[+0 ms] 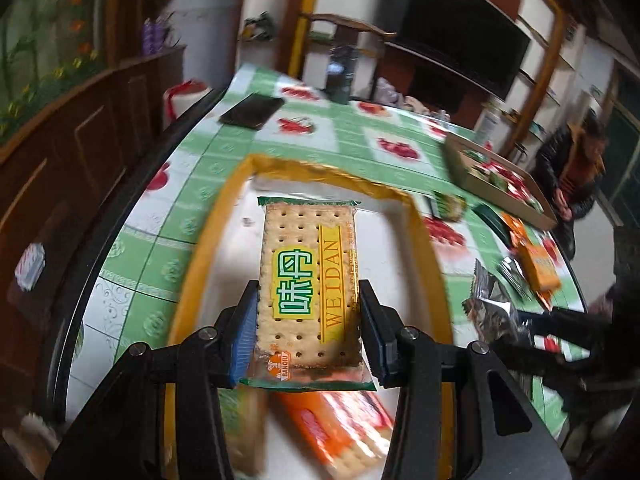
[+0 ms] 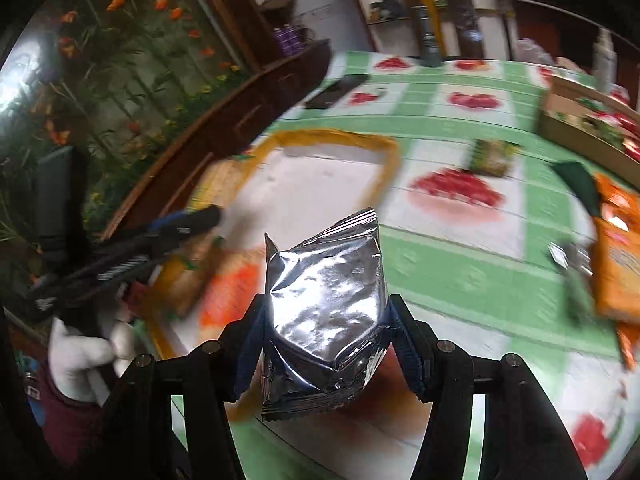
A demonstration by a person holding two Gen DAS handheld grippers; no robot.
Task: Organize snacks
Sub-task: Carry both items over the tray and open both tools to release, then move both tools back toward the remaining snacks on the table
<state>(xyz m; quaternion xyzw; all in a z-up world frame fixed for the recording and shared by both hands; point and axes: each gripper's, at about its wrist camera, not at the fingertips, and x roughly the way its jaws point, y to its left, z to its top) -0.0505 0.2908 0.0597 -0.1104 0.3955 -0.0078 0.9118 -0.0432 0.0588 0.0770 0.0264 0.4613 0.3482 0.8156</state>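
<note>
Both my wrist cameras give a heavy fisheye bend, so the table edge (image 1: 132, 184) and the dark cabinet (image 2: 256, 96) curve hard and the corners fall off into black, while soft, even daylight lights the room with hardly any sharp shadows. What sits close to each lens is crisp, the cracker packet (image 1: 308, 284) readable and the silver foil bag (image 2: 324, 320) throwing bright white glare, but everything beyond smears with motion blur. The yellow-rimmed tray (image 2: 390, 160) and the orange packets (image 2: 616, 264) are streaked, and the light seems to come from the upper left, though I cannot be sure.
</note>
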